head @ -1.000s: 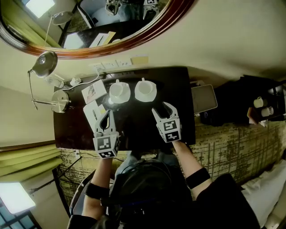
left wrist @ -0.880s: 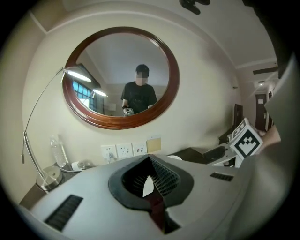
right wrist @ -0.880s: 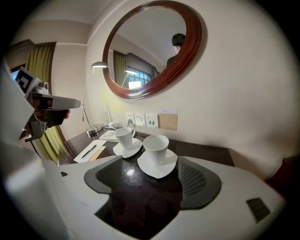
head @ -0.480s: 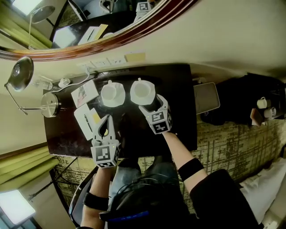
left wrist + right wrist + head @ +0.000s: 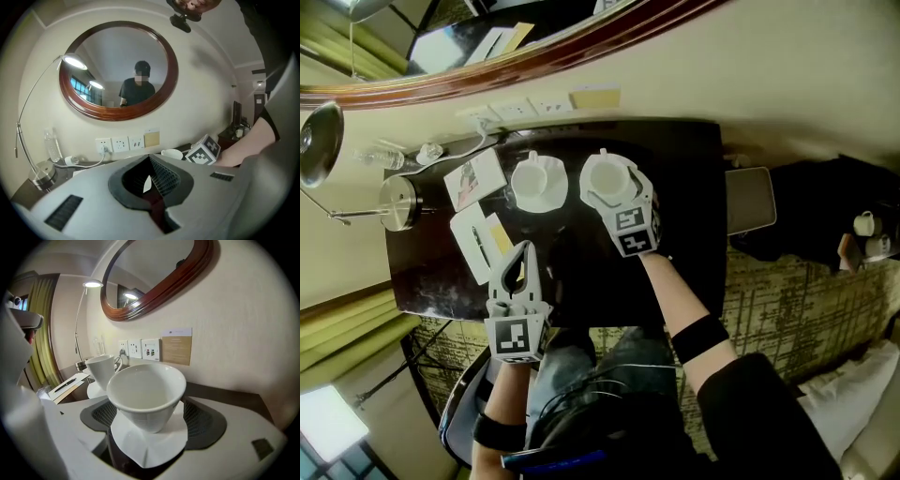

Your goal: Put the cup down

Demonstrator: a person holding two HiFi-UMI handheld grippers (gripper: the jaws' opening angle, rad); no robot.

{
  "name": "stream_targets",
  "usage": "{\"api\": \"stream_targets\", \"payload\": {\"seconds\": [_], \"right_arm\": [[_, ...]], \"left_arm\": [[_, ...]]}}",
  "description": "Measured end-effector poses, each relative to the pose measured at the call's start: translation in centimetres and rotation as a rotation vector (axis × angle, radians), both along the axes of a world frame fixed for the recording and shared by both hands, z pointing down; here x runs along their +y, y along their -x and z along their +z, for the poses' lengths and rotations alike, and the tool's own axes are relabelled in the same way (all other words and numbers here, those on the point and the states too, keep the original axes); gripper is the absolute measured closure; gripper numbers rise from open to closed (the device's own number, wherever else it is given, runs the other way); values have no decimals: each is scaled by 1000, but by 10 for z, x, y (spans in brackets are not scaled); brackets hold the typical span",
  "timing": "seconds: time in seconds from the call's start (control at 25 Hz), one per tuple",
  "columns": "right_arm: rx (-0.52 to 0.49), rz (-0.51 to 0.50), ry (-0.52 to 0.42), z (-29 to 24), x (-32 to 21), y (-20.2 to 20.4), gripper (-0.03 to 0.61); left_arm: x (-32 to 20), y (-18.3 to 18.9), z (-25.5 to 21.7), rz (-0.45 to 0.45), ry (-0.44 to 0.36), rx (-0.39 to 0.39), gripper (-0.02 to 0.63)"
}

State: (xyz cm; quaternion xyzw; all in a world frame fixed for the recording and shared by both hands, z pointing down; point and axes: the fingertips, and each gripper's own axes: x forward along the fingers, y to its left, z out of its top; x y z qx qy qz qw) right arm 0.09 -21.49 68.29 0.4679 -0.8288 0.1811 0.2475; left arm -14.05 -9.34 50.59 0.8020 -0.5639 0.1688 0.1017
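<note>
The cup (image 5: 146,394) is white and smooth, wide at the top and narrow at the bottom, with tiny lines pressed into its lower part. It is empty inside. It stands on a white saucer (image 5: 145,446) with a bent, pointy edge, and the saucer sits on the dark shiny table (image 5: 675,187), near the wall. The right gripper (image 5: 617,195) has just been opening its claw, and the cup is between the two sides, but the meshy gray pads (image 5: 201,420) do not squeeze it. Just beside it stands a second white cup (image 5: 103,369) with a handle, on its own saucer. The left gripper (image 5: 150,183) has its claw closed with nothing in it, and it hangs over the near side of the table, next to a white paper with a black pen (image 5: 483,242). On the cream wall there is an oval mirror (image 5: 117,70) with a brown wooden rim, white sockets (image 5: 121,143), and a tan card (image 5: 176,345) with words too small to read.
</note>
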Motion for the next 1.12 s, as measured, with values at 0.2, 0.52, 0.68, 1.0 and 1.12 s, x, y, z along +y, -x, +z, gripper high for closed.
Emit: {"api": "stream_targets", "payload": {"seconds": [0.2, 0.52, 0.68, 1.0, 1.12], "right_arm": [[14, -46, -58, -7, -10, 7, 160], [-11, -85, -70, -4, -7, 10, 187], [-18, -74, -71, -9, -7, 6, 189], [-58, -82, -145, -41, 9, -7, 189], [-55, -119, -153, -49, 36, -4, 187]], "left_arm": [[4, 1, 7, -8, 17, 0, 614], [8, 12, 12, -35, 29, -17, 614], [9, 13, 11, -34, 25, -27, 614], [11, 10, 15, -31, 32, -35, 614], [13, 15, 19, -28, 24, -56, 614]]}}
